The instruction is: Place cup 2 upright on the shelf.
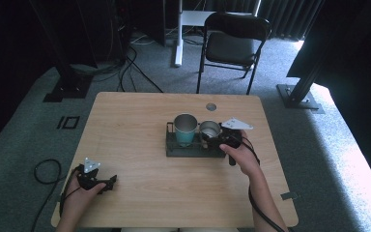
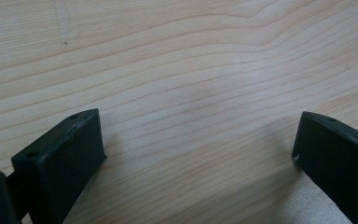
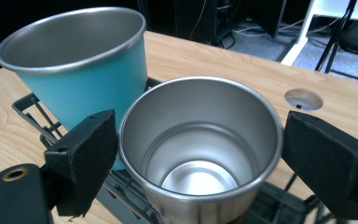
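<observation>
Between the spread jaws of the right gripper (image 3: 200,154) stands a bare steel cup (image 3: 200,149), upright in a dark wire rack (image 1: 193,147) at mid-table; the jaws flank its rim, neither visibly pressing. Just beside it, a taller teal cup (image 3: 88,84) leans slightly. The steel cup appears thin-walled, rigid, light and smooth, so likely slippery; a grip across the upper wall below the rim seems soundest. The left gripper (image 2: 196,154) rests released over bare table (image 2: 177,56), well apart.
</observation>
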A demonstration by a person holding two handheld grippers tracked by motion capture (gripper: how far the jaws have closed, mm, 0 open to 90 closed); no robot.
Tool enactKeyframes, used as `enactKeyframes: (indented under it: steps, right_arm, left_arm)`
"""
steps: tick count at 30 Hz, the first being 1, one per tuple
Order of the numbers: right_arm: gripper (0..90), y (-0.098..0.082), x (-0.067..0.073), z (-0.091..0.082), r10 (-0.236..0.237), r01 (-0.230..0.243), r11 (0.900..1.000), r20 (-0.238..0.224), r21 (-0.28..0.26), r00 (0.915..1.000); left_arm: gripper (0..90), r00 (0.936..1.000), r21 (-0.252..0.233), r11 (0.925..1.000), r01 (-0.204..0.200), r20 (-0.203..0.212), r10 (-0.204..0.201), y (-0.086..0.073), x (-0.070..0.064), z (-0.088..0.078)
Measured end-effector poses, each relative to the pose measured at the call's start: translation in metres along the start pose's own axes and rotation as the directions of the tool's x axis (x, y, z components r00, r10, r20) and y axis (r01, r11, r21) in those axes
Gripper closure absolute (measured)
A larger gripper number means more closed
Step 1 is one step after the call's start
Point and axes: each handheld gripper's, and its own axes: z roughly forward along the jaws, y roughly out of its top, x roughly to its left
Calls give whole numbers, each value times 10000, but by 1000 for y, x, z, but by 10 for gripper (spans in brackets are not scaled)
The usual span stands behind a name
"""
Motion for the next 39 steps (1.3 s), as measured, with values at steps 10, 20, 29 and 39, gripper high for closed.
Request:
enactKeyframes:
  steps: [10, 20, 29, 39]
  right_arm:
    - [106, 1, -6, -12, -391, 389, 9990, -105, -210, 9992]
    - [107, 0, -11, -25, -130, 110, 9988, -410, -479, 9991]
    - [107, -5, -14, -35, -195, 184, 9990, -273, -396, 9994]
    - [107, -14, -24, -49, -196, 193, 9991, -90, -370, 9998]
  left_arm:
    - [26, 10000, -1, 10000, 0, 0, 0, 0, 0, 0]
    - [26, 10000, 0, 10000, -2, 0, 2, 0, 0, 0]
    - [26, 10000, -2, 10000, 0, 0, 0, 0, 0, 0]
    - [26, 10000, -2, 10000, 0, 0, 0, 0, 0, 0]
